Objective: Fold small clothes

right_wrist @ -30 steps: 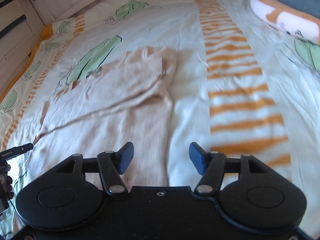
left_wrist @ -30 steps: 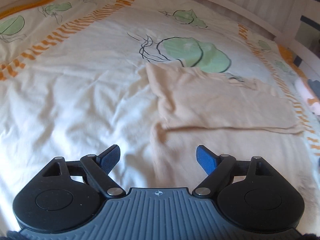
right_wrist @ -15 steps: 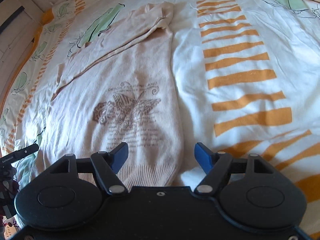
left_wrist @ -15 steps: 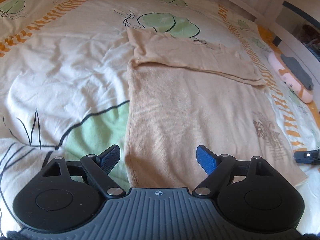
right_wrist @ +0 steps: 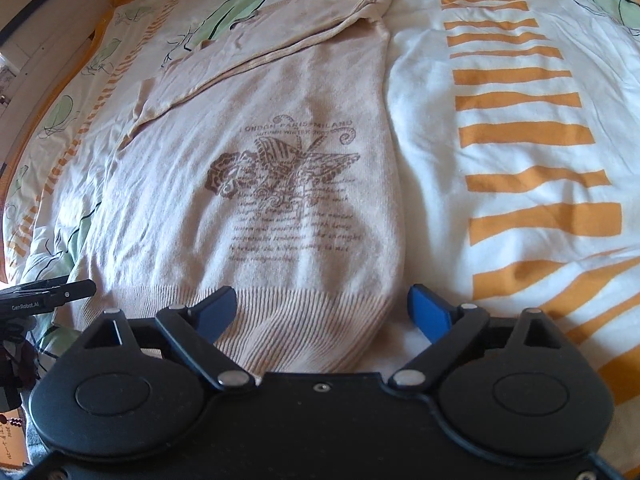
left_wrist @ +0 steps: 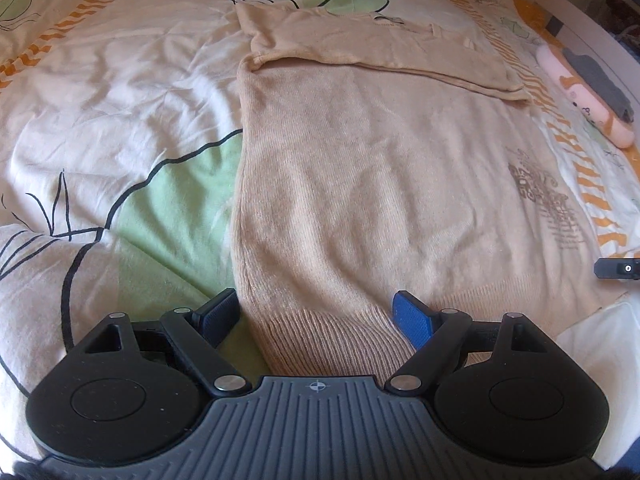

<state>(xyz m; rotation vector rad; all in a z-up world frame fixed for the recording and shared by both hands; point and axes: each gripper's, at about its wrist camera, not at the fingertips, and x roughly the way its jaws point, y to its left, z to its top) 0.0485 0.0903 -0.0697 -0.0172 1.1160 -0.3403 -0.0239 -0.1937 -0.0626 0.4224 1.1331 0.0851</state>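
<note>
A beige knit sweater [left_wrist: 360,168] lies flat on the bed with its sleeves folded across the chest at the far end. It carries a brown butterfly print [right_wrist: 280,168]. My left gripper [left_wrist: 316,316] is open, its jaws on either side of the left corner of the ribbed hem [left_wrist: 328,332]. My right gripper [right_wrist: 324,312] is open, with its jaws either side of the right corner of the hem [right_wrist: 312,320]. Neither gripper holds the cloth.
The bedspread [left_wrist: 120,120] is cream with green leaves and orange stripes [right_wrist: 520,140]. A pink and grey plush toy [left_wrist: 588,92] lies at the far right. The right gripper's tip [left_wrist: 618,268] shows at the right edge; the left gripper's tip [right_wrist: 48,292] shows at the left edge.
Both grippers have drawn back along the sweater from its folded sleeves to the ribbed hem and come lower. Both stayed open.
</note>
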